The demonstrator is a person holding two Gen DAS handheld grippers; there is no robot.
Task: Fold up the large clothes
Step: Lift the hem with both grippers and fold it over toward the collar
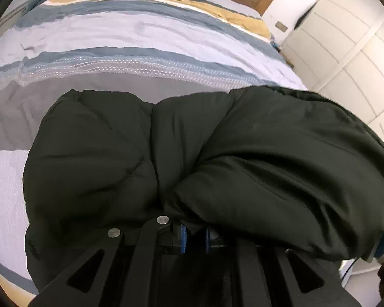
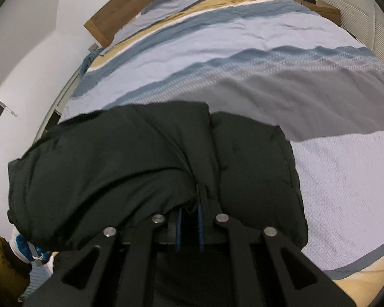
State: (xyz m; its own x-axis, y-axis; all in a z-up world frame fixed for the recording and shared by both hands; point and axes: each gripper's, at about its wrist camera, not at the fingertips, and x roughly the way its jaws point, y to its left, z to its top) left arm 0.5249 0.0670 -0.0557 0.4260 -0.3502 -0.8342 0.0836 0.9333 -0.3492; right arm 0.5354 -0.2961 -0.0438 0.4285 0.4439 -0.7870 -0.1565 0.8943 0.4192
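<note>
A black padded jacket [image 1: 217, 158] hangs bunched in front of the left wrist camera, above a striped bedspread [image 1: 130, 38]. My left gripper [image 1: 195, 235] is shut on a fold of its fabric, the blue pads pinching the cloth. The right wrist view shows the same jacket [image 2: 130, 174] drooping to the left. There my right gripper [image 2: 189, 220] is shut on the jacket's edge, with a seam running up between the pads. The fingertips of both grippers are buried in cloth.
The bed has a wooden headboard [image 2: 107, 23] at the far end. White wardrobe doors [image 1: 345, 58] stand to the right of the bed. A bedside table [image 2: 322, 7] sits at the far right. A person's foot in a blue and white sock [image 2: 25, 250] shows below the jacket.
</note>
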